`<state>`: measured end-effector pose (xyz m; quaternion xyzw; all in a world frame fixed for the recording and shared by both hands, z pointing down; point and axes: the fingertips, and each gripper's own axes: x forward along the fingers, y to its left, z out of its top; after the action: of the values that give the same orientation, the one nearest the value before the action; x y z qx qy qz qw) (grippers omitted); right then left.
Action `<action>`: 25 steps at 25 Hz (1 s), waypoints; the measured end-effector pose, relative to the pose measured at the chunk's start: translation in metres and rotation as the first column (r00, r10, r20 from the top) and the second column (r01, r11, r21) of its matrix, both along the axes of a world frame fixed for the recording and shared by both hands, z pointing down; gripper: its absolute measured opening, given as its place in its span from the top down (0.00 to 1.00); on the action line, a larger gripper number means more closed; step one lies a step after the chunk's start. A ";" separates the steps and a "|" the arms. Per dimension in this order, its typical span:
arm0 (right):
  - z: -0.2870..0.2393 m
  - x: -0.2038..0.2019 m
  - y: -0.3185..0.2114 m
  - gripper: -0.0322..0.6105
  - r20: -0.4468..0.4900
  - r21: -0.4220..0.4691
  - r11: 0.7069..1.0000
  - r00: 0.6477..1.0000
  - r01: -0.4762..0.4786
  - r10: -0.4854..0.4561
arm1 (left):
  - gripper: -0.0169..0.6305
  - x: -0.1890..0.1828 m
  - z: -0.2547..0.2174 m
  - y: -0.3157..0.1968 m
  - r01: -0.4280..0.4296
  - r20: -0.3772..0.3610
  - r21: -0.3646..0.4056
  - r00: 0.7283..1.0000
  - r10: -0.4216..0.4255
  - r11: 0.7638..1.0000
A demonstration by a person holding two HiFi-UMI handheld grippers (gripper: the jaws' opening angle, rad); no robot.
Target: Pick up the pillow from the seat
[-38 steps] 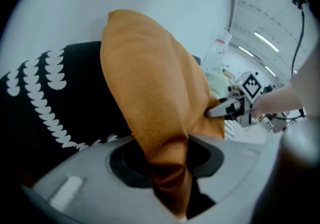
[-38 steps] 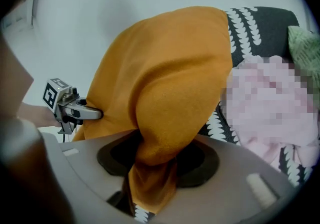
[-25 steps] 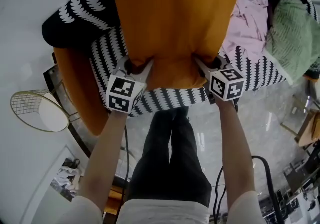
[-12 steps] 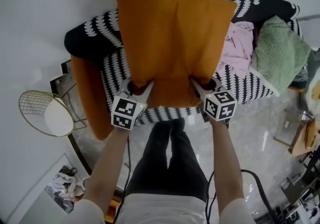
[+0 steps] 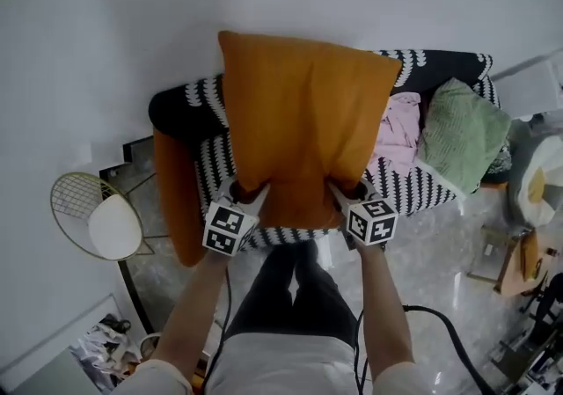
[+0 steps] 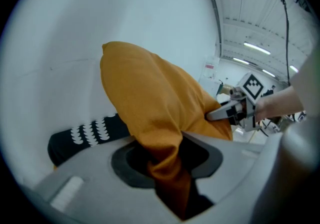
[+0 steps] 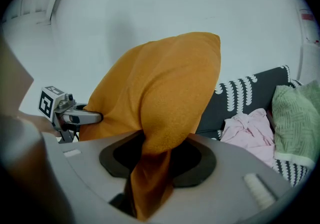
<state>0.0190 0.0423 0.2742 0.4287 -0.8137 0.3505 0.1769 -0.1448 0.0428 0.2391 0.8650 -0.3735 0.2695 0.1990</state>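
A big orange pillow [image 5: 303,120] hangs in the air in front of the black-and-white sofa [image 5: 413,191], clear of the seat. My left gripper [image 5: 249,193] is shut on the pillow's near left corner, and the orange cloth [image 6: 167,168] bunches between its jaws in the left gripper view. My right gripper [image 5: 341,192] is shut on the near right corner, with a fold of the pillow [image 7: 152,168] pinched between its jaws. Each gripper view also shows the other gripper [image 6: 235,111] [image 7: 70,114] at the pillow's far side.
On the sofa lie a pink garment [image 5: 398,131] and a green cushion [image 5: 462,134]. An orange cloth [image 5: 173,191] drapes over the sofa's left end. A round wire side table [image 5: 92,217] stands at the left, a cable [image 5: 449,332] runs over the floor, and a white wall rises behind.
Both grippers have risen together with the pillow, lifting it off the seat. The sofa now looks smaller and farther below.
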 end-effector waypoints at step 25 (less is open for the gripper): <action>-0.260 -0.011 0.093 0.67 -0.051 0.231 0.962 0.989 0.146 -0.138 | 0.76 -0.013 -0.243 0.112 0.128 -0.065 0.177 0.991 -0.118 0.976</action>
<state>0.0076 0.1351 0.0146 0.3932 -0.8748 0.2309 0.1639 -0.1578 0.1550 -0.0034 0.8617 -0.4438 0.1981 0.1461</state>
